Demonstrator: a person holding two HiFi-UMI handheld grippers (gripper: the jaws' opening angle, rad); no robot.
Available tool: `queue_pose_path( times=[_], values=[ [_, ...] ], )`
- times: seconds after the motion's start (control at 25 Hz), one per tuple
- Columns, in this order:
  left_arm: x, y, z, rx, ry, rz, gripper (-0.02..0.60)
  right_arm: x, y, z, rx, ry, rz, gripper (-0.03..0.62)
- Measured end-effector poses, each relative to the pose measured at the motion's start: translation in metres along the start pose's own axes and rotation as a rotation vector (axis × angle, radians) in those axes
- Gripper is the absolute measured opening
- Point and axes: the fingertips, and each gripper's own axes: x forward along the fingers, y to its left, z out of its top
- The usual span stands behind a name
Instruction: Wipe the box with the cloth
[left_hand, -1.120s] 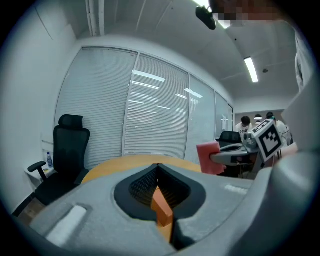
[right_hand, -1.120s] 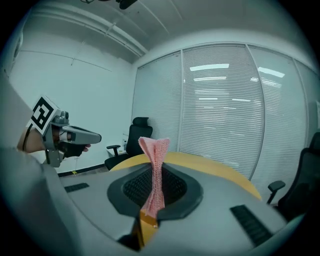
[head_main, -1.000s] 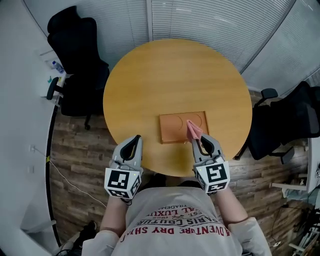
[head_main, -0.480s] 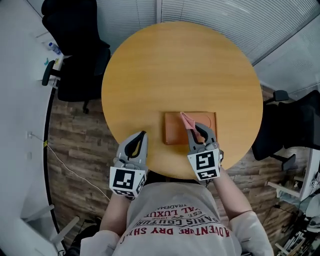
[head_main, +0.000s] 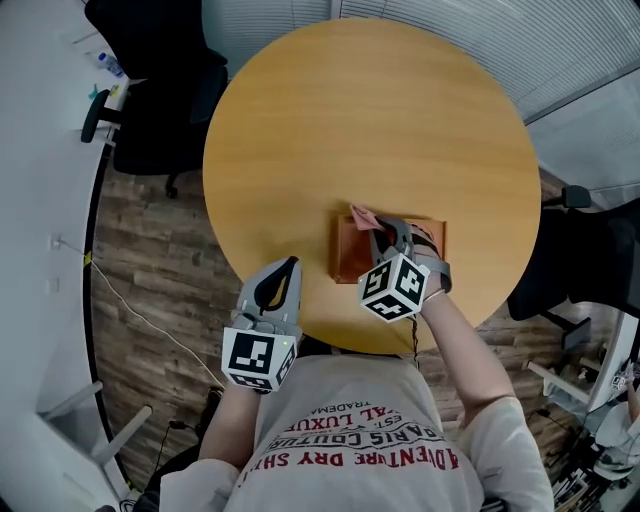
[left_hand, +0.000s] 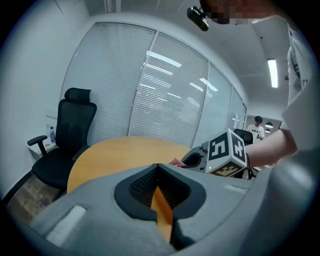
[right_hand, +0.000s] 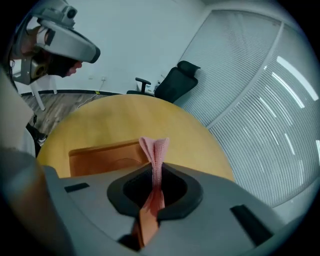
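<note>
Sweeping leftward across the brown box (head_main: 348, 262) near the table's (head_main: 370, 120) front edge, the right gripper (head_main: 374, 228), pinching the pink cloth (head_main: 362, 214), has reached its left end, so wiping looks under way; the left gripper (head_main: 283, 270) idles pressed together, empty.

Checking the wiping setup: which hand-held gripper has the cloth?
The right hand-held gripper: its jaws are shut on the pink cloth, by the box. The left hand-held gripper holds nothing.
</note>
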Motion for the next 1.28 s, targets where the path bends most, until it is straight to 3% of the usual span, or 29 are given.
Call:
queue_pose_path(
  times=[0.2,0.56,1.28],
  values=[
    [-0.002,0.004,-0.005,0.004,0.021,0.009,0.008,0.014,0.014,0.004,-0.079,0.016,0.041,0.028],
    [-0.002,0.013,-0.008,0.003,0.039,0.036,0.008,0.020,0.045,0.004,-0.131,0.034,0.180,0.028],
    [-0.019,0.006,-0.011,-0.003,0.037,0.063,0.008,-0.010,0.086,-0.010,-0.286,0.057,0.256,0.028]
  ],
)
